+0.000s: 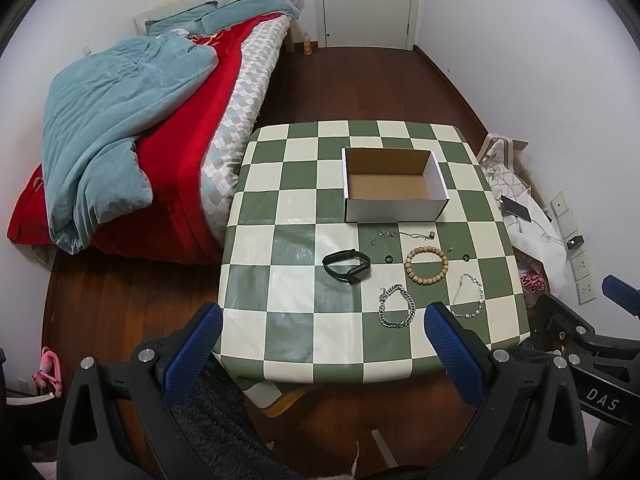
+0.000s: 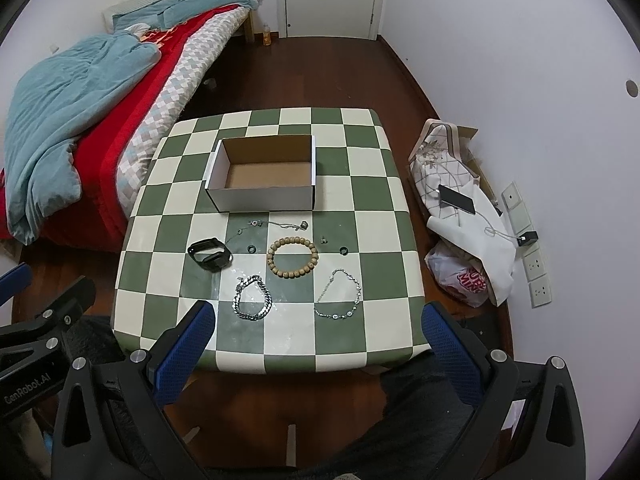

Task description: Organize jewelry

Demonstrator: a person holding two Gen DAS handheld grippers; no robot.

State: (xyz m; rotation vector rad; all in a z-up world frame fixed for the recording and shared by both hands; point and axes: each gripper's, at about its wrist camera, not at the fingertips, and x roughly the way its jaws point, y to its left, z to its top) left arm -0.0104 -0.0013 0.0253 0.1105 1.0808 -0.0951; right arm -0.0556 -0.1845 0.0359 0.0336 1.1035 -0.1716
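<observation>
An open empty cardboard box (image 1: pixel 394 184) (image 2: pixel 264 178) stands on the checkered table (image 1: pixel 280 216) (image 2: pixel 372 216). In front of it lie a black wristband (image 1: pixel 347 265) (image 2: pixel 210 254), a wooden bead bracelet (image 1: pixel 426 265) (image 2: pixel 292 257), a thick silver chain bracelet (image 1: pixel 397 305) (image 2: pixel 252 297), a thin silver bracelet (image 1: pixel 468 295) (image 2: pixel 339 294), a fine necklace (image 1: pixel 404 235) (image 2: pixel 276 225) and two small dark rings (image 1: pixel 388 259) (image 2: pixel 343 251). My left gripper (image 1: pixel 322 326) is open and empty, above the table's near edge. My right gripper (image 2: pixel 318 324) is open and empty too, held back from the jewelry.
A bed with a teal blanket (image 1: pixel 116 120) and red cover lies left of the table. Bags, a phone (image 2: pixel 458 199) and wall sockets (image 2: pixel 536 268) are on the right by the wall. A closed door (image 1: pixel 366 0) is at the back. Dark wood floor surrounds the table.
</observation>
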